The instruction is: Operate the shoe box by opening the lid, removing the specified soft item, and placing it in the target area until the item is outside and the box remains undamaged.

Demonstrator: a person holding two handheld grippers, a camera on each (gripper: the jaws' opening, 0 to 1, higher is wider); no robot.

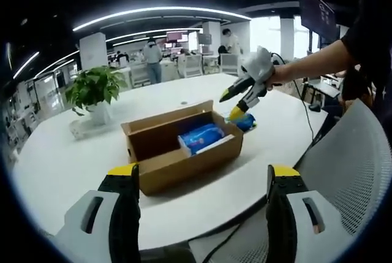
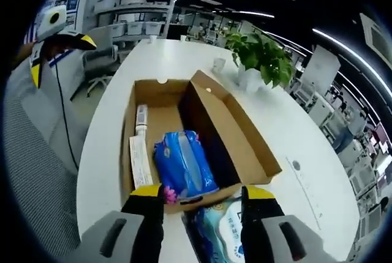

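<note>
An open brown shoe box [image 1: 160,171] [image 2: 236,137] stands on the round white table [image 1: 67,159] [image 2: 306,152], its lid folded back. Inside lies a blue soft pack [image 1: 201,137] [image 2: 182,163] beside a white tube and leaflet [image 2: 139,152]. A second blue-green soft pack [image 1: 246,122] [image 2: 219,233] lies on the table just outside the box. My right gripper [image 1: 232,105] [image 2: 202,192] hovers over that pack, jaws apart, a person's hand holding it. My left gripper [image 1: 202,171] [image 2: 61,54] stays open at the table edge, short of the box.
A potted green plant [image 1: 95,88] [image 2: 260,54] stands on the table beyond the box, with a small cup [image 2: 218,65] near it. A grey mesh chair [image 1: 358,171] [image 2: 33,171] sits at the table edge. A black cable [image 1: 304,122] trails over the table.
</note>
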